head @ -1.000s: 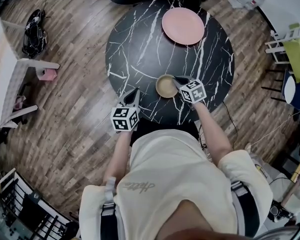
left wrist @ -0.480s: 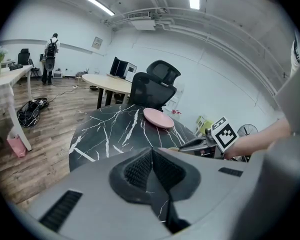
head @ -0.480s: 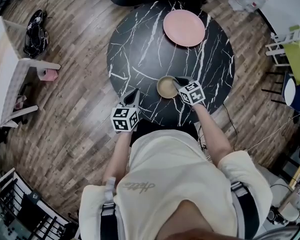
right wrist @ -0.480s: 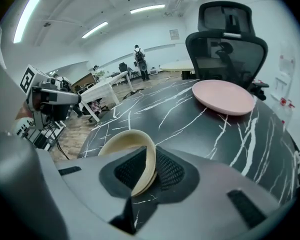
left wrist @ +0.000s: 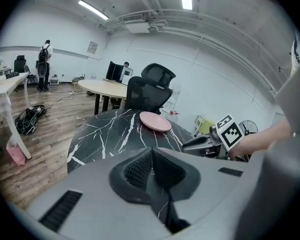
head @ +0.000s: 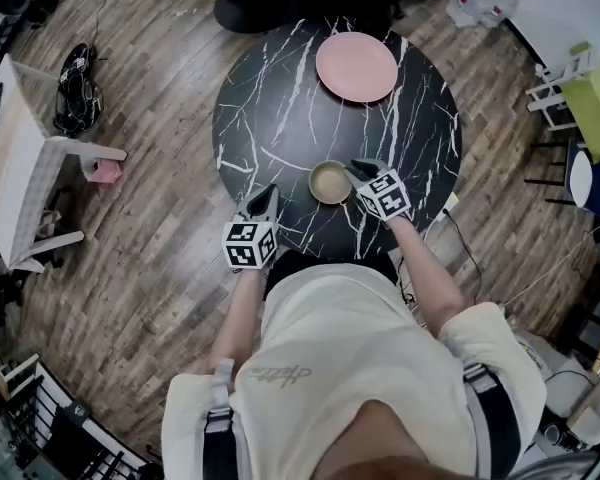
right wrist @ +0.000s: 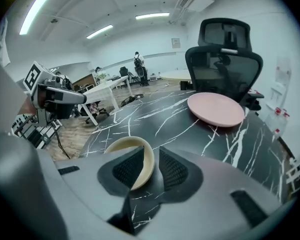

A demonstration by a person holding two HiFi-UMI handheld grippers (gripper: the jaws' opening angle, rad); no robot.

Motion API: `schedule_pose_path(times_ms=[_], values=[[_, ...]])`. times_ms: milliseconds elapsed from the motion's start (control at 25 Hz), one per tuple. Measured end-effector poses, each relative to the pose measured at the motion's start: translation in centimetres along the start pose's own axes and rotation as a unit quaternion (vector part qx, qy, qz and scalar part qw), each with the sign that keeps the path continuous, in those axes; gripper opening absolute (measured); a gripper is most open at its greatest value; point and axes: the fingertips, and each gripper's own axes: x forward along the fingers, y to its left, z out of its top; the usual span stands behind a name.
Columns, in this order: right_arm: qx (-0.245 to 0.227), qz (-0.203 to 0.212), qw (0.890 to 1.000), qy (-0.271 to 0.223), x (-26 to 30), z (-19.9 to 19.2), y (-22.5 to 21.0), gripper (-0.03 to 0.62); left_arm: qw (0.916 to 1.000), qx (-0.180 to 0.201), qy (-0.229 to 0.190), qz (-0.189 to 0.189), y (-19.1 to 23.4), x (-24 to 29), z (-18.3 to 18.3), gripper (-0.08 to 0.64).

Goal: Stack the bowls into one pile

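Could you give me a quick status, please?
Left tool shut, empty. Right tool opening, bowl rim between jaws. Bowl upright on table. Pink plate apart, nothing blocking.

the round table (head: 280, 118) is black, streaked with thin white marble-like veins. the bowl (head: 330, 182) is plain cream and the plate (head: 356, 66) a flat pale pink. the floor (head: 150, 228) is brown wood planks in mixed lighter and darker tones. the person's shirt (head: 350, 368) is off-white with faint script lettering, and the shoulder straps (head: 218, 448) are black. the office chair (right wrist: 225, 54) is black.
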Motion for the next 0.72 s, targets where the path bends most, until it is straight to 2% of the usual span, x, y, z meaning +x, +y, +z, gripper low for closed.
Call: schedule_pose_path(times_ms=[120, 360, 560, 720], values=[[-0.002, -0.003, 1.000, -0.018, -1.5, 0.6, -0.2, 0.098, 1.0000, 0.005, -0.003, -0.003, -0.7, 0.2, 0.1, 0.021], [0.050, -0.002, 0.997, -0.065, -5.9, 1.6, -1.4, 0.092, 0.9999, 0.009, -0.011, -0.009, -3.5, 0.4, 1.1, 0.021], [0.035, -0.003, 0.996, -0.081, -8.7, 2.0, -2.3, 0.077, 0.9993, 0.015, -0.031, -0.014, -6.0, 0.2, 3.4, 0.021], [0.025, -0.015, 0.994, -0.101, -10.9, 2.5, -3.0, 0.039, 0.9982, 0.025, -0.051, -0.018, -8.1, -0.3, 5.4, 0.021]])
